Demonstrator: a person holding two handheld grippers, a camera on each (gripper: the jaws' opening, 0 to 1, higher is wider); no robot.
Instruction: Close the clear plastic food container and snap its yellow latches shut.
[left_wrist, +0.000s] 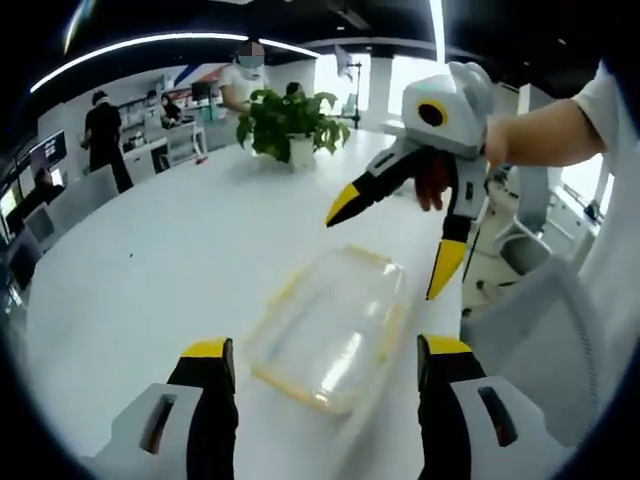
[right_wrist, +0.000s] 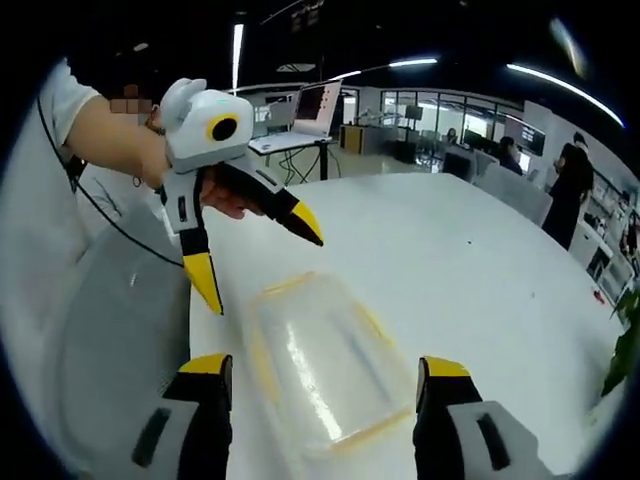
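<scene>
Both my grippers — left gripper (left_wrist: 325, 365) and right gripper (right_wrist: 320, 380) — hover with jaws wide above the clear container (left_wrist: 335, 330), framing it to press its yellow latches (left_wrist: 290, 388).

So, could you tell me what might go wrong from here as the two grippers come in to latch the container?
1. The clear container lies loose on the smooth white table; pressing a yellow latch from one side could slide it rather than snap it.
2. Both the left gripper and right gripper hover open above it, so the lid could shift if only one presses.
3. The transparent lid glares, which may hide whether it sits flush.
</scene>
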